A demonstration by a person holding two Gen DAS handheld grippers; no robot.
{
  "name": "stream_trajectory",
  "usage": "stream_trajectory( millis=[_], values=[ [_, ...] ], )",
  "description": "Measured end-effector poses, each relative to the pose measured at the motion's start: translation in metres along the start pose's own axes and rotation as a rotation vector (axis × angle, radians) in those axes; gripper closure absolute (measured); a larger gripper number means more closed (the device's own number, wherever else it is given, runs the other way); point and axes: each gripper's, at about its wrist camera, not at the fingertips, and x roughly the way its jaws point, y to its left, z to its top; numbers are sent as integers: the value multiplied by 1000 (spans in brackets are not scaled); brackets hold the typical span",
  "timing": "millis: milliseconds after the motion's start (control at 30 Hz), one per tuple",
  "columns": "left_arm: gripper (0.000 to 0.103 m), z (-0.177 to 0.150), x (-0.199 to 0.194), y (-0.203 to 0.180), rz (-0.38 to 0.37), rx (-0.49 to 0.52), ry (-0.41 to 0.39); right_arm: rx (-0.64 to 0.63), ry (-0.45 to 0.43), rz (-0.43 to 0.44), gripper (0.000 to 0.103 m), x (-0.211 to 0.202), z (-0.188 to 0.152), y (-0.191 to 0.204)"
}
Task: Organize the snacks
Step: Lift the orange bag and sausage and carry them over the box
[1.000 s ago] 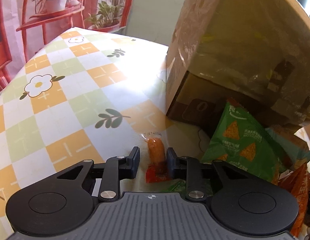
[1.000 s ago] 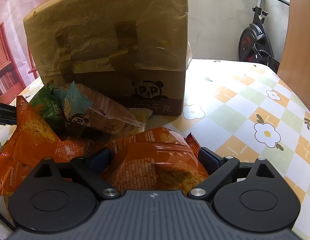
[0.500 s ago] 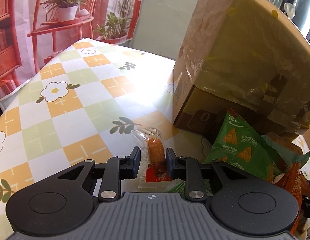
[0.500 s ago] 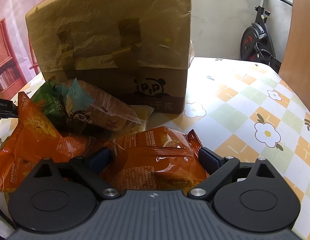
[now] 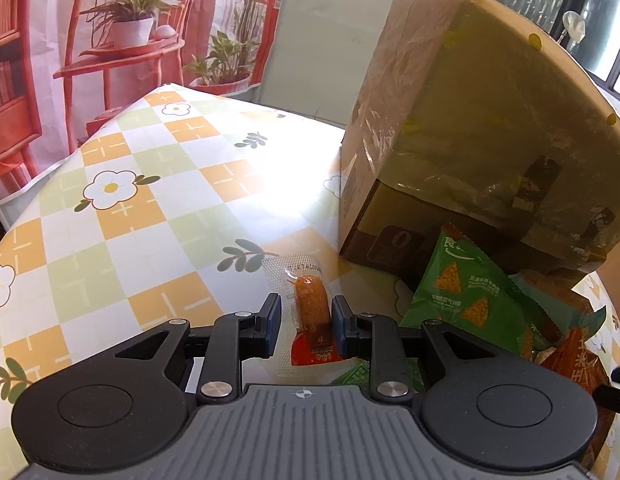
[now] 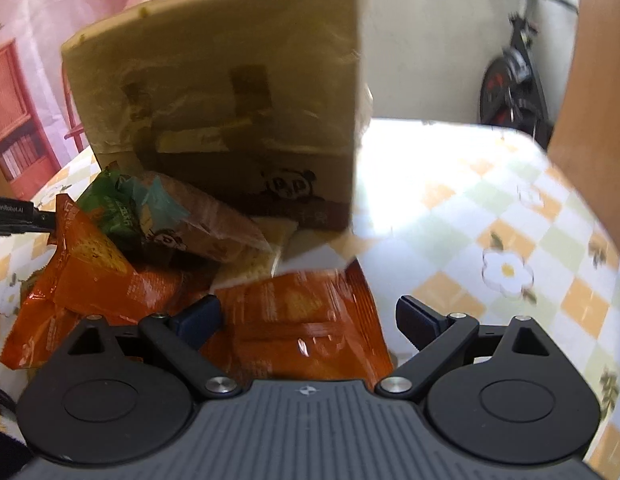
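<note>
Left wrist view, frame centre: left tongs (image 5: pixel 303 322) clench the sausage packet (image 5: pixel 310 312) for sorting; right tongs (image 6: pixel 308 320) gape, released, over an orange bag (image 6: pixel 306 332).

Sausage snack (image 5: pixel 308 312): orange stick sealed in clear plastic with a red label at its near end, held between the fingers of the left gripper (image 5: pixel 304 322), lengthwise along them. Green chip bag (image 5: pixel 462 292), printed with triangular chips, leans against the cardboard box (image 5: pixel 470 120), which is wrapped in yellowish film and stands on the checked tablecloth (image 5: pixel 150 208). Orange snack bag (image 6: pixel 306 328) lies flat between the spread fingers of the right gripper (image 6: pixel 308 320). A second orange bag (image 6: pixel 86 264) lies crumpled to its left, touching a brown-and-teal pack (image 6: pixel 190 216).
</note>
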Motion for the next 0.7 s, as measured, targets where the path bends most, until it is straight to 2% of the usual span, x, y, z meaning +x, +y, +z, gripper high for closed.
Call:
stream_trajectory(
  millis=[267, 367, 533, 700],
  values=[
    [74, 1, -2, -1, -10, 9, -12, 160, 17, 7, 7, -24, -11, -18],
    [74, 0, -2, -2, -13, 11, -15, 235, 52, 26, 7, -29, -16, -26],
    [74, -1, -3, -1, -15, 12, -16, 321, 128, 20, 7, -23, -23, -30],
    [74, -1, -4, 0, -15, 8, -17, 385, 142, 16, 2, -16, -25, -36]
  ],
)
